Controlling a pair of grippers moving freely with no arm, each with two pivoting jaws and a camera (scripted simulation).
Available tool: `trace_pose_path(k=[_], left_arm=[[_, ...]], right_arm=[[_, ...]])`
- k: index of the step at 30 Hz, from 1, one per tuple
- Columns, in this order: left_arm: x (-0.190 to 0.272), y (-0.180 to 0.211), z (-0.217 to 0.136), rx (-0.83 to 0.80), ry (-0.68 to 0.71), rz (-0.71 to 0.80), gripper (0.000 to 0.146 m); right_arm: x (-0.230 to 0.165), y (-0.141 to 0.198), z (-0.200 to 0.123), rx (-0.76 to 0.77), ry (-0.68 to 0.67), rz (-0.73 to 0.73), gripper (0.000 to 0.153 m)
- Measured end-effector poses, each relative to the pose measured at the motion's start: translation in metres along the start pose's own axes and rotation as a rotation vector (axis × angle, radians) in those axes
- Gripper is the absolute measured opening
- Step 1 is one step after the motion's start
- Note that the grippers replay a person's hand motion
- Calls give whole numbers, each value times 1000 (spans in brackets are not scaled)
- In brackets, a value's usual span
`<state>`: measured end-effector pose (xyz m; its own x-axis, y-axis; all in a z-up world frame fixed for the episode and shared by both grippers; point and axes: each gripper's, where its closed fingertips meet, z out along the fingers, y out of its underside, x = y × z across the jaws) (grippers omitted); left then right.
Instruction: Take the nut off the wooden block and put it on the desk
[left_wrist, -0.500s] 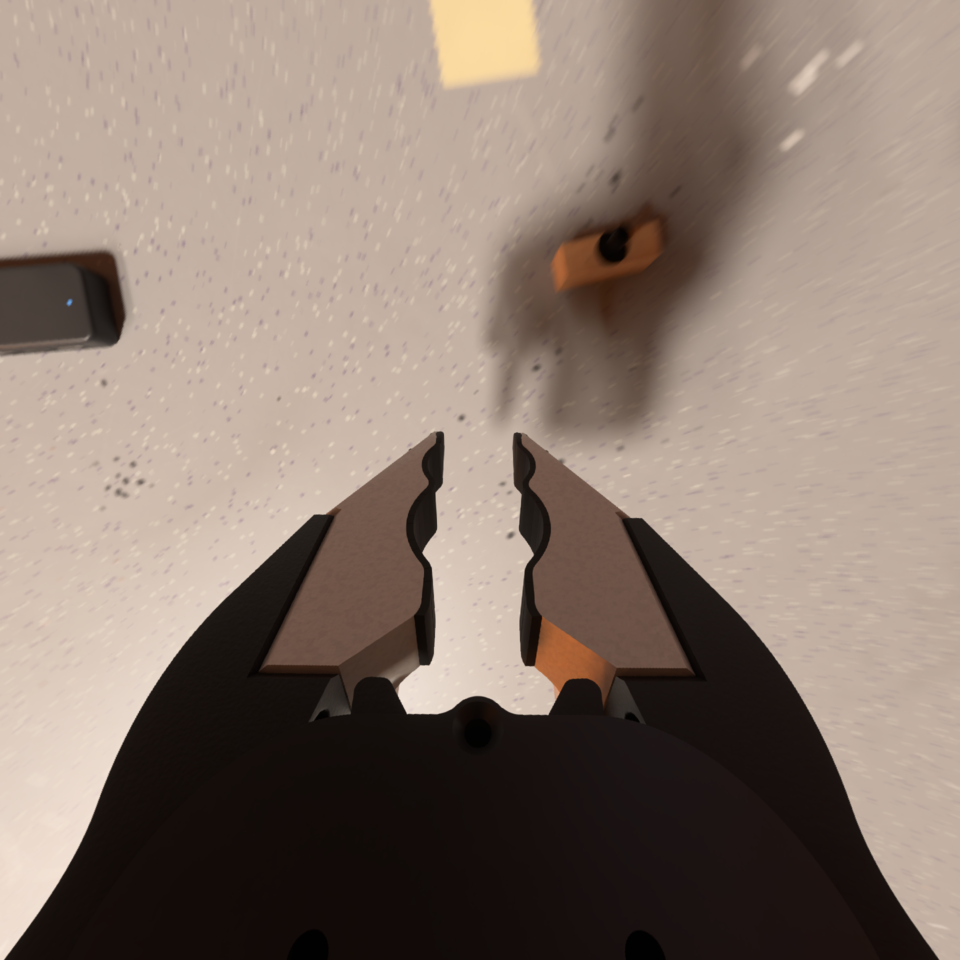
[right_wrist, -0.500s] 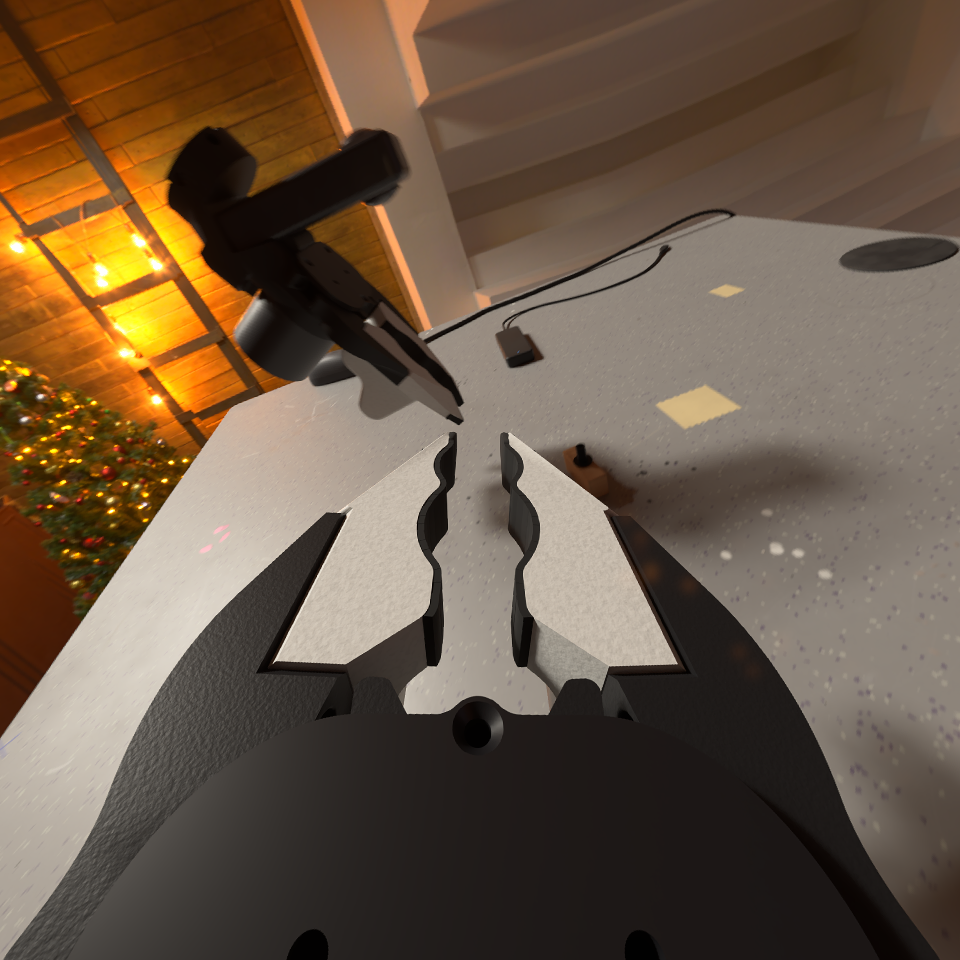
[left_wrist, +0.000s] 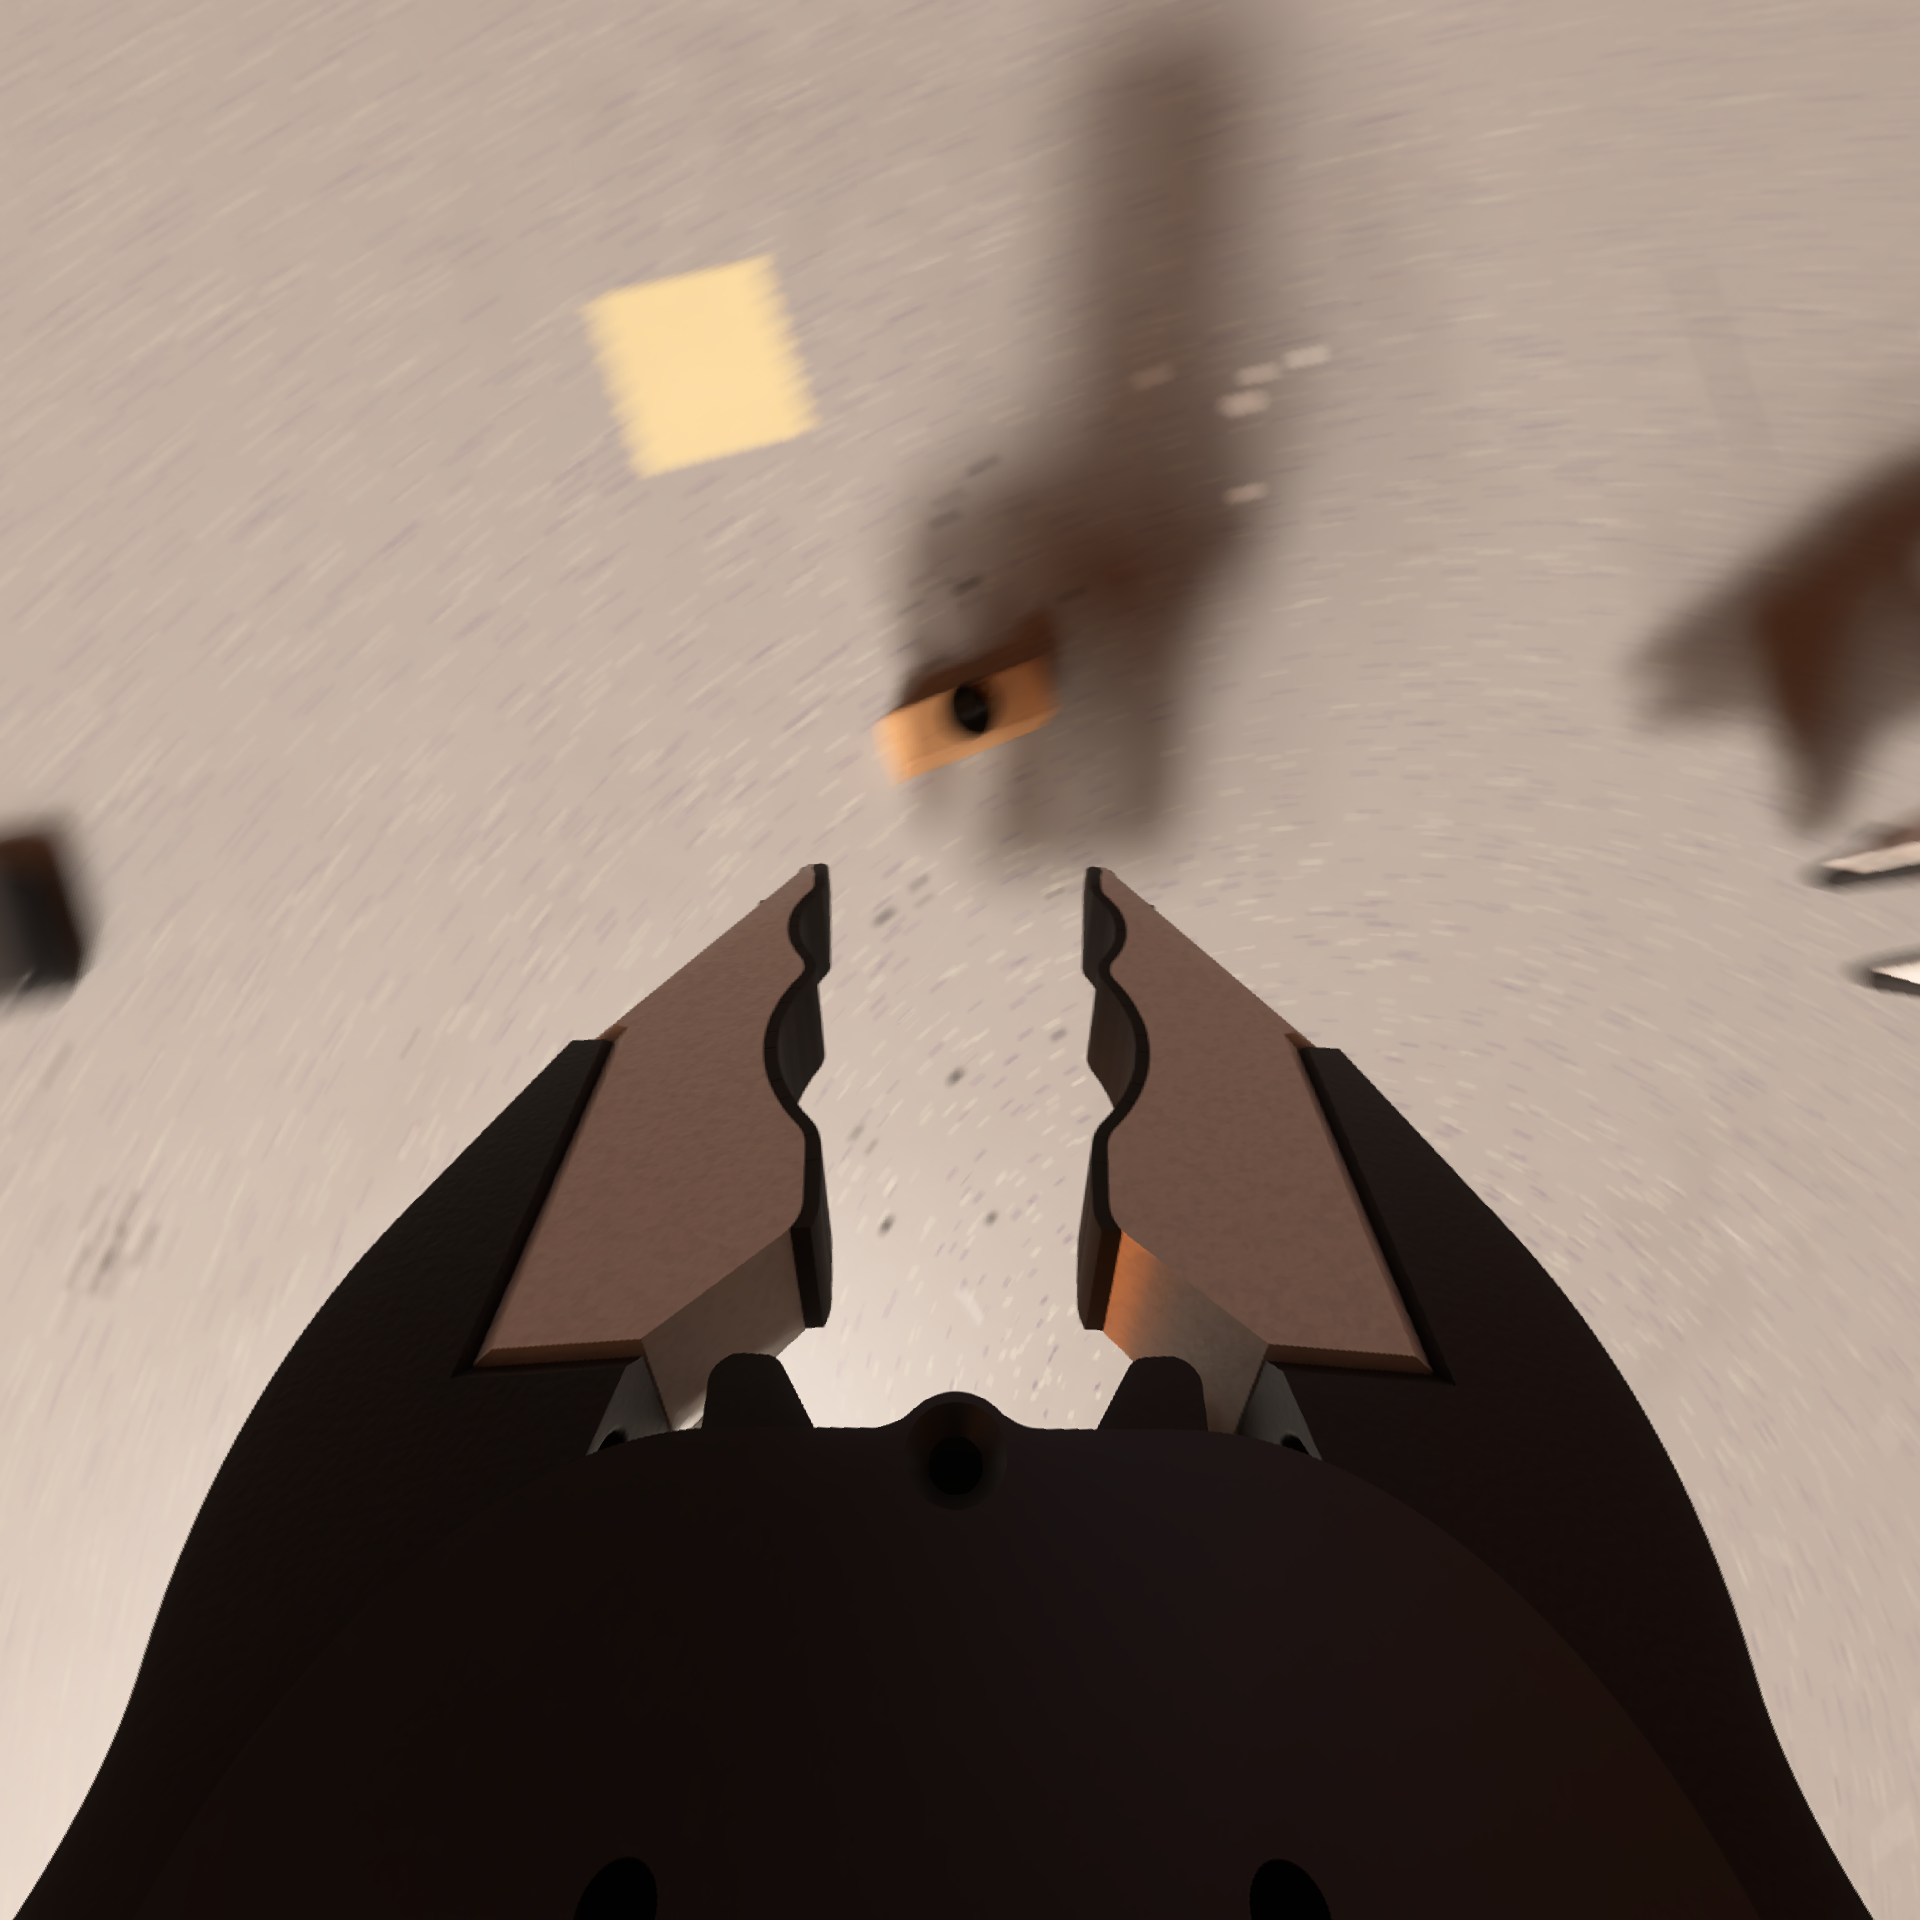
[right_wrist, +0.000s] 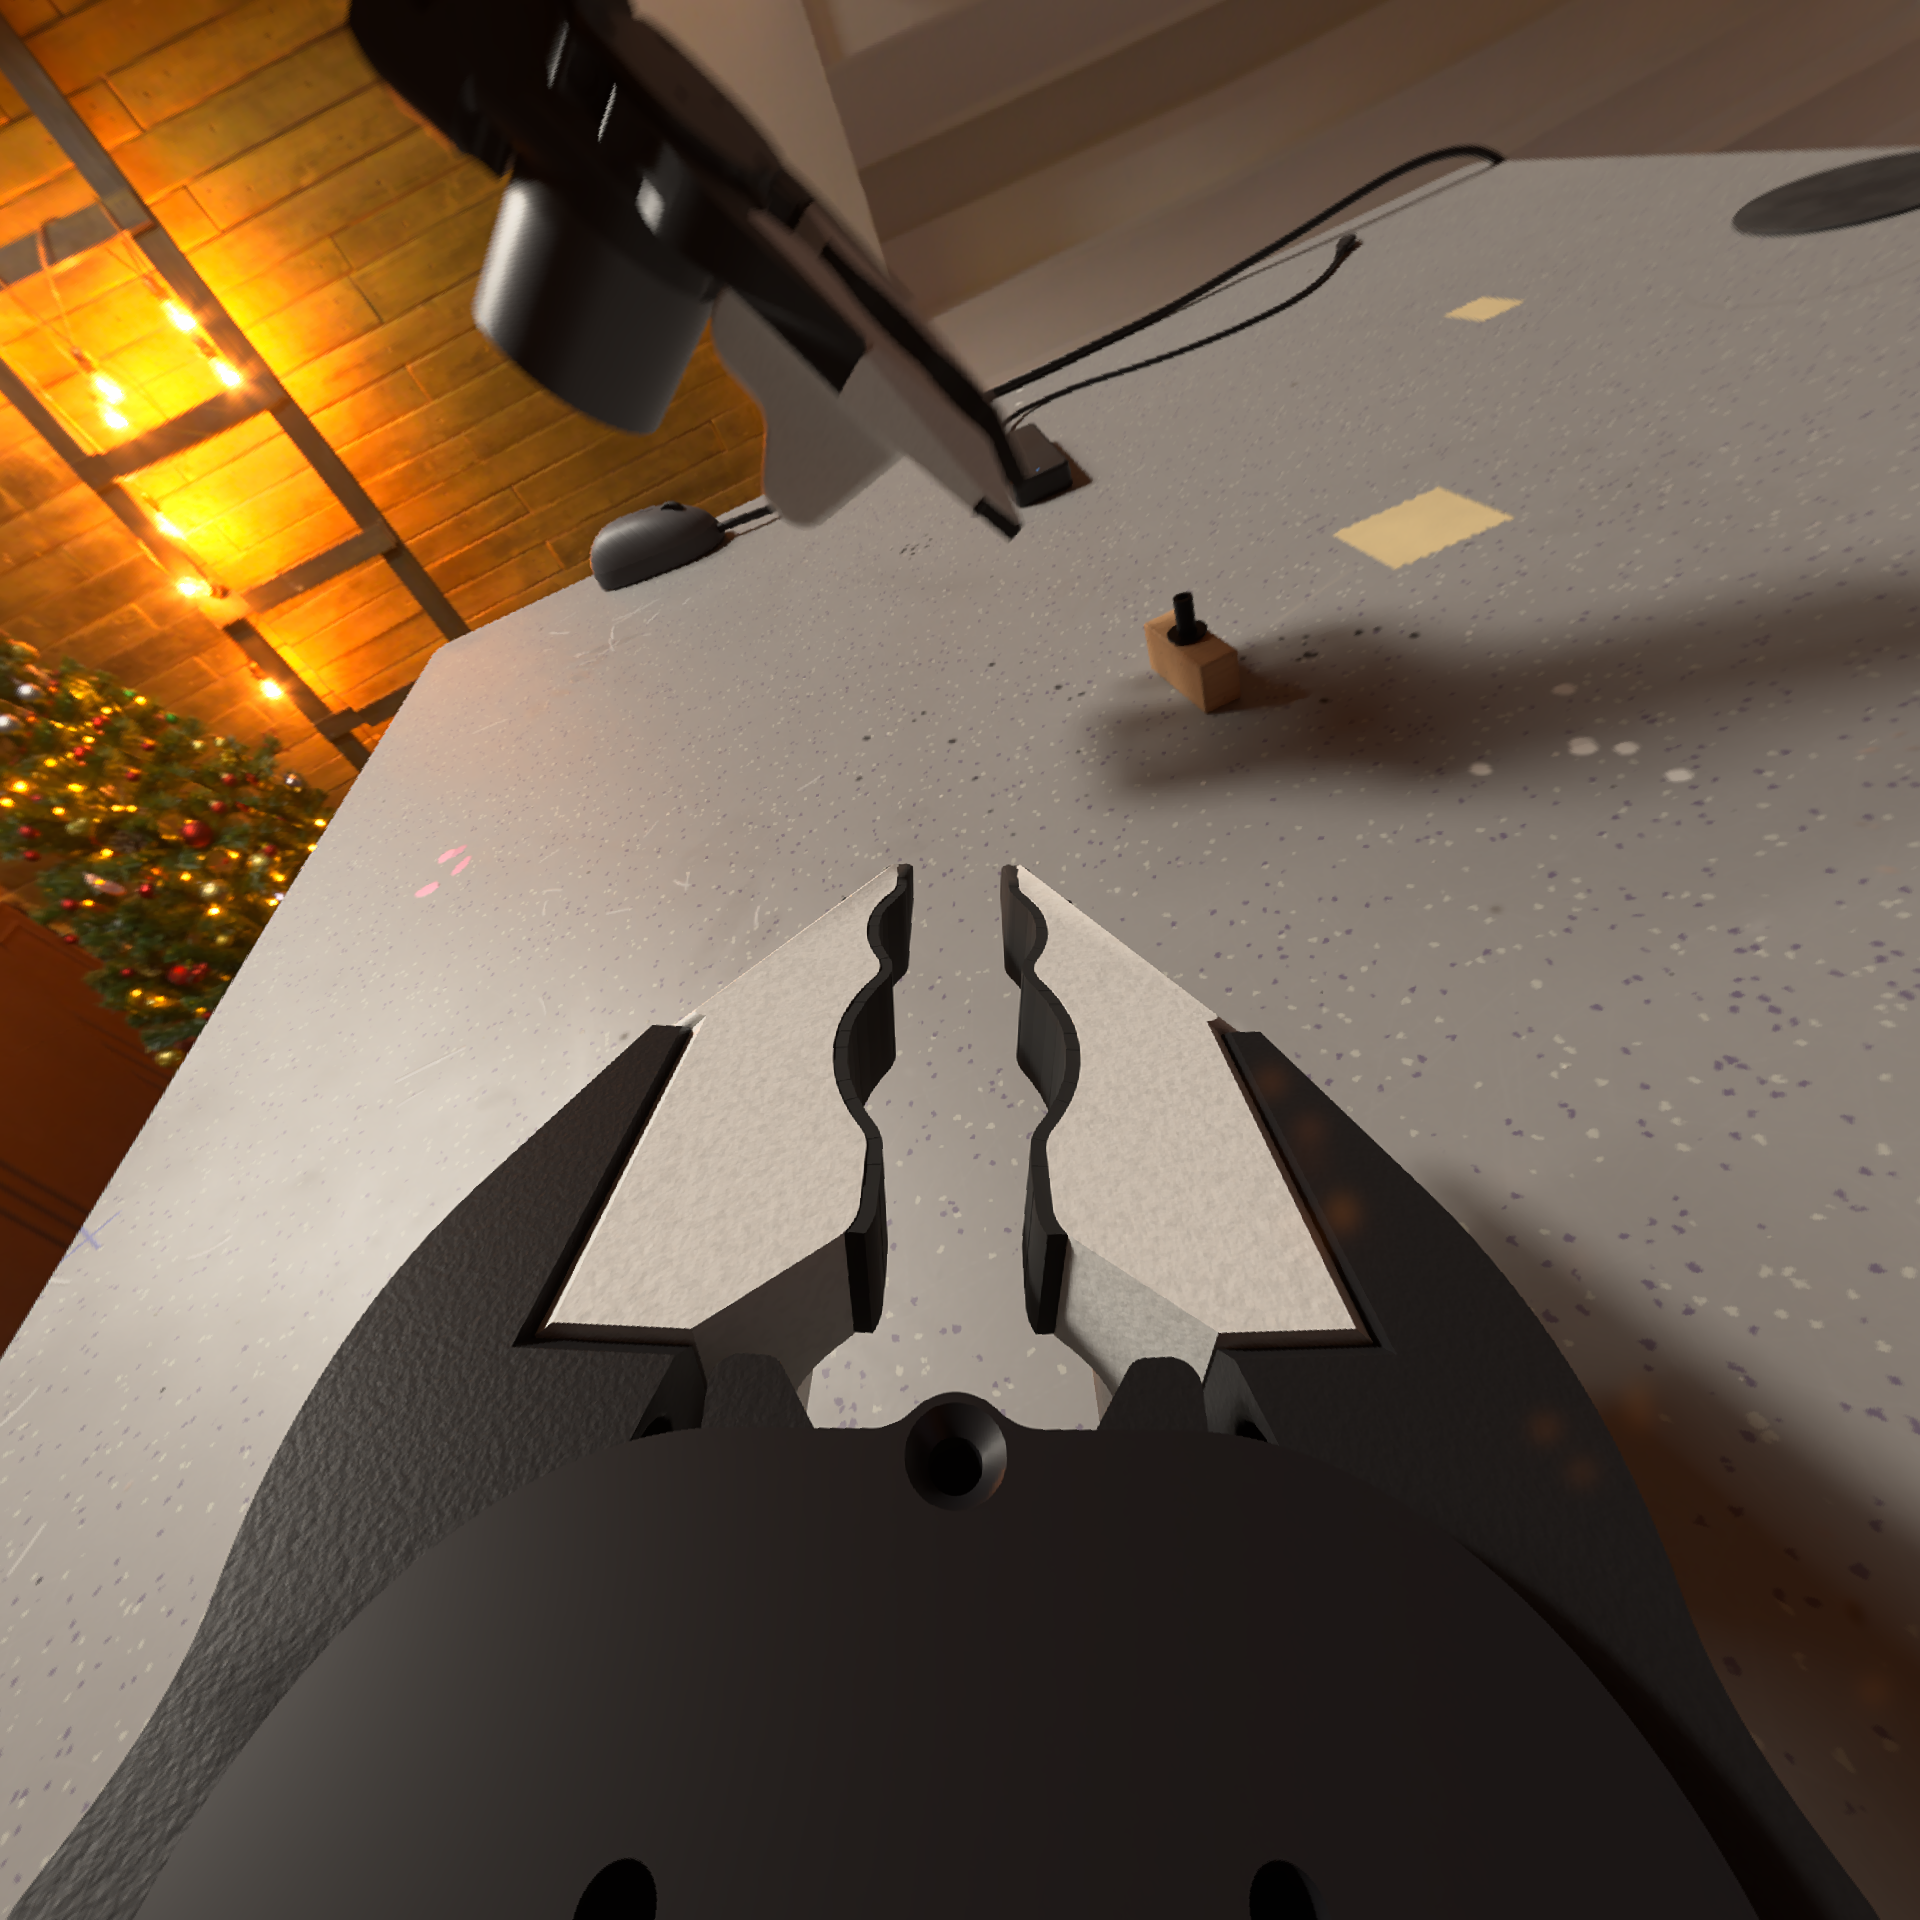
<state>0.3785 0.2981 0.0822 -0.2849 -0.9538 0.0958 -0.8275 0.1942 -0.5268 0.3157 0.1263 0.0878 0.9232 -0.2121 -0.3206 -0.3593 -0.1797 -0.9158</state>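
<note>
So, stage: the reach has hardly begun, and nothing of the task is done yet as far as these views show
Nut: the nut (right_wrist: 1183, 619) sits on top of the wooden block (right_wrist: 1195, 661), a small dark piece around an upright black peg; from above it reads only as a dark spot in the block's top face, too blurred to give more
Block: stands alone on the speckled desk (right_wrist: 1455, 1039), partly under a broad soft shadow, well ahead of both tools
Left gripper: the left gripper (left_wrist: 956, 883) looks down at the desk with its fingers spread and nothing between them; the block lies ahead of its tips and apart from them; the same tool shows in the right wrist view high over the far side of the desk
Right gripper: the right gripper (right_wrist: 956, 878) is low over the desk, fingers parted by a narrow gap, empty; the block is up and to the right of its line, well apart
Other things: a pale yellow square (left_wrist: 701, 364) beyond the block, a second smaller one farther off, a small dark box (right_wrist: 1039, 462) with cables, a grey mouse (right_wrist: 655, 540) near the desk edge
Left to do: judging by this, all of it: close on the nut, lift it off the peg, set it on bare desk
Risk: the nut is small and the block light, so a grip might drag the block along
</note>
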Motion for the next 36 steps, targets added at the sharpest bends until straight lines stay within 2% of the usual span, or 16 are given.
trace_pose_path(k=[2,4,6,10,14,16,19,21,26,36], left_arm=[[20,-18,9,18,161,150,42],[16,-32,17,39,163,375,40],[9,-38,23,10,125,529,40],[-7,-36,31,-150,115,693,53],[-9,-31,38,-180,138,817,57],[-3,-32,40,-141,145,901,53],[3,-24,47,-120,159,1048,41],[0,-16,53,-166,174,1086,41],[4,-9,59,-209,286,1058,43],[2,-9,66,-245,287,1167,36]], right_arm=[[-1,3,2,-9,-19,12,17],[-1,4,2,-11,-35,21,17],[-2,4,0,-5,-42,10,17],[-1,2,-5,27,-52,13,17],[0,-1,-9,58,-75,53,17],[1,-3,-11,68,-82,60,17],[3,-5,-15,81,-84,71,17],[3,-9,-17,98,-97,91,17],[2,-8,-16,93,-103,89,17],[1,-6,-12,81,-121,104,17]])
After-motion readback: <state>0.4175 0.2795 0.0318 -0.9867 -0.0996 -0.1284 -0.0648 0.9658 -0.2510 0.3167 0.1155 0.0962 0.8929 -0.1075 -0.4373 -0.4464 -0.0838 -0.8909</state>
